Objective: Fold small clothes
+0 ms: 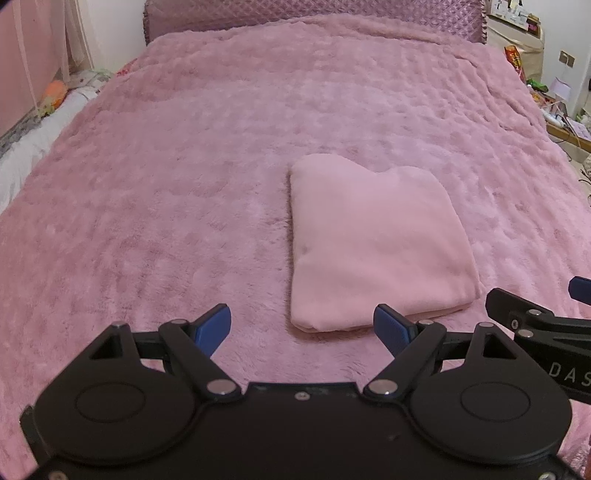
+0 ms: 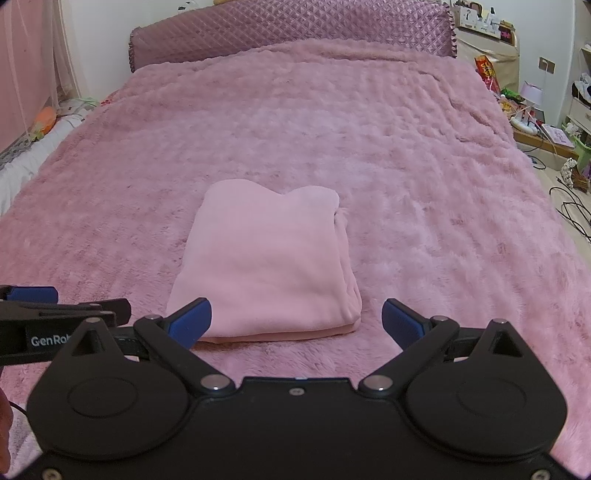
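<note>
A pale pink garment (image 1: 373, 247) lies folded into a thick rectangle on the fuzzy pink bedspread (image 1: 184, 166). In the right wrist view the garment (image 2: 266, 262) sits just ahead, its layered edges on the right side. My left gripper (image 1: 302, 326) is open and empty, just short of the garment's near left corner. My right gripper (image 2: 297, 321) is open and empty, just in front of the garment's near edge. Each gripper shows at the edge of the other's view: the right one (image 1: 535, 306) and the left one (image 2: 66, 299).
A quilted mauve headboard cushion (image 2: 288, 29) runs along the far end of the bed. A white mattress edge with an orange toy (image 2: 44, 118) lies on the left. Cluttered shelves, cables and a low table (image 2: 543, 129) stand on the right beyond the bed's edge.
</note>
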Tool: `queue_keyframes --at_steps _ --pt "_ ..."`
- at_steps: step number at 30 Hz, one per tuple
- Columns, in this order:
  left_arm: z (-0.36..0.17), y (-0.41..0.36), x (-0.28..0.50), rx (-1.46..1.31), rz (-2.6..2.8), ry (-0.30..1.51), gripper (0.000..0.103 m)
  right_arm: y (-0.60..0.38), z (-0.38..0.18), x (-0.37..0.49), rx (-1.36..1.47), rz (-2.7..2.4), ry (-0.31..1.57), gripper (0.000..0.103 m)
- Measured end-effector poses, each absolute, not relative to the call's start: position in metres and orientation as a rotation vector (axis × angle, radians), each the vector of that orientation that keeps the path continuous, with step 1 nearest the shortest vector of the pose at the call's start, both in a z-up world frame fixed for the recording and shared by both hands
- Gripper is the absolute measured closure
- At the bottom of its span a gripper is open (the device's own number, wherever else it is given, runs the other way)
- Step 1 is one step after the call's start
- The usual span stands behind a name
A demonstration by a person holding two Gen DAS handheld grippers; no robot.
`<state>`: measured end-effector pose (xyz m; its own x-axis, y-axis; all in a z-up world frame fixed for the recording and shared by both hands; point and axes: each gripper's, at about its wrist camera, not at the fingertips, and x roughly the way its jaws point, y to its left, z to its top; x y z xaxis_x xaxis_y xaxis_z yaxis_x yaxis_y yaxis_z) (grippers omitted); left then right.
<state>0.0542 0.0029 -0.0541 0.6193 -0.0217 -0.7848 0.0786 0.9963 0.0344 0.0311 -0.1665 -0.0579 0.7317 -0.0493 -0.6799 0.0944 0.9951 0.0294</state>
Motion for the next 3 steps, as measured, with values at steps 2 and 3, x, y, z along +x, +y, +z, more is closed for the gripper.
queue_keyframes --at_steps 2,3 --pt "-0.0536 0.0024 0.0553 0.064 -0.064 0.908 0.014 -0.1671 -0.0591 0.0311 0.063 -0.083 0.747 0.003" --pt "-0.0535 0.0023 0.0564 0.064 -0.062 0.913 0.014 -0.1674 -0.0598 0.0313 0.064 -0.084 0.748 0.003"
